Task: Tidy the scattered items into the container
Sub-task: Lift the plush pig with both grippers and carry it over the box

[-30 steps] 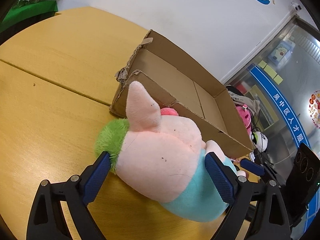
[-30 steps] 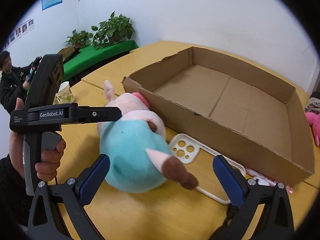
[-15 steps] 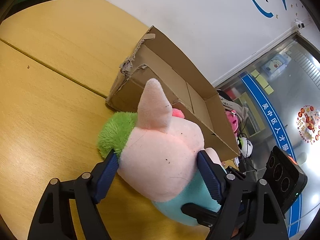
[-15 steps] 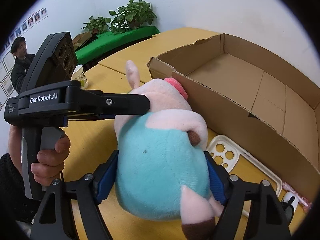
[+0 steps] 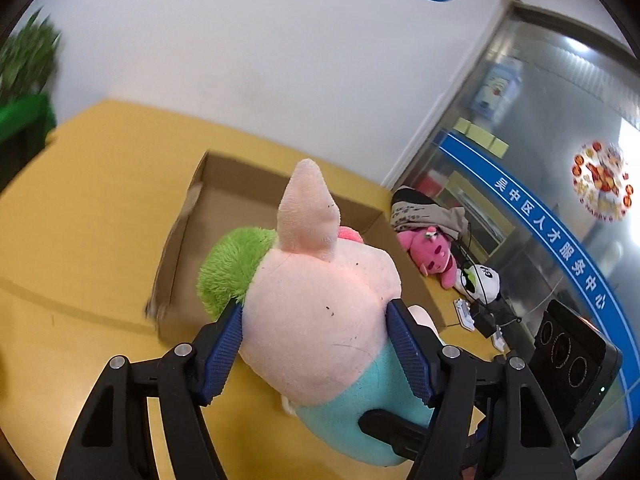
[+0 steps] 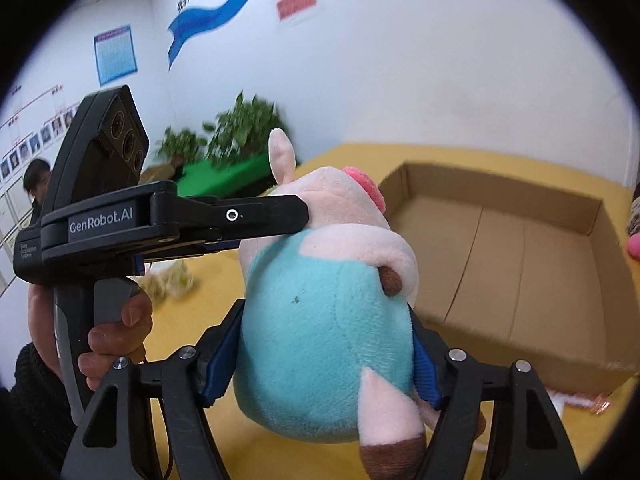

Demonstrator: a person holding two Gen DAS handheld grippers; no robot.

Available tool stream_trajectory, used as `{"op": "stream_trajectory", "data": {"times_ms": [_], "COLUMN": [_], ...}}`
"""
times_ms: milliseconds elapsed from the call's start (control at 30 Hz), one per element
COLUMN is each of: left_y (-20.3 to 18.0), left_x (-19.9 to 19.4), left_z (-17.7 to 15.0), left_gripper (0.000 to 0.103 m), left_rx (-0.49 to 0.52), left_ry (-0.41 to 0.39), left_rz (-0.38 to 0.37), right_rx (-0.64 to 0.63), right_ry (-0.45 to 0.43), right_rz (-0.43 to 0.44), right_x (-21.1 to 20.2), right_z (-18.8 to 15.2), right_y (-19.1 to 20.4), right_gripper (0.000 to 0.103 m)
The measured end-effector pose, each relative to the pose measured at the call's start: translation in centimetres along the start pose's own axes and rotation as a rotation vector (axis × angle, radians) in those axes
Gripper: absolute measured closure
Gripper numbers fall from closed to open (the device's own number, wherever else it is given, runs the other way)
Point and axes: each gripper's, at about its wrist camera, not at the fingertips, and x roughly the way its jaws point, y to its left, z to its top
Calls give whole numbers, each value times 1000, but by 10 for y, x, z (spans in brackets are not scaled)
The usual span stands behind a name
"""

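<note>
Both tongs are clamped on the plush pig (image 5: 320,312): the left tongs (image 5: 316,344) pinch its pink head, the right tongs (image 6: 324,356) its teal body, holding it above the worktop (image 5: 80,208) just short of the open cardboard box (image 6: 520,240). The toy is judged light, soft and compressible, so padding yields under the pads; grip the bulky head or torso, not ears or feet.

Place: I am working in a public service office.
Signage: blue glass-door band (image 5: 560,240) with Chinese characters; blue notice poster (image 6: 115,54).
Wall: staff photo row (image 6: 36,142).
Furnishings: yellow tables (image 5: 92,184), potted plants (image 6: 244,126).
People: a seated man (image 6: 37,178) behind my left gripper (image 6: 304,216).
</note>
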Motion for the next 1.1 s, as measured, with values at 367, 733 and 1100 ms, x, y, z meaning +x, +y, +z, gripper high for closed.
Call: {"op": "stream_trajectory", "data": {"times_ms": [367,733,1100], "left_y": [-59,-28,64], "left_x": [35,99,212], "left_z": [132,202,200], "left_gripper": [31,32,33], "left_rx": [239,250,154], "left_ry": [8,58,262], "left_rz": [-19,13,37], "right_rx": [66,158,292], "right_ry": [-163,-119,34], "right_rz": [-78,-74,-122], "right_x": [-19,38,150], "right_z": [94,158,140], "right_y": [-44,-100,-147], "right_gripper": [33,35,35]}}
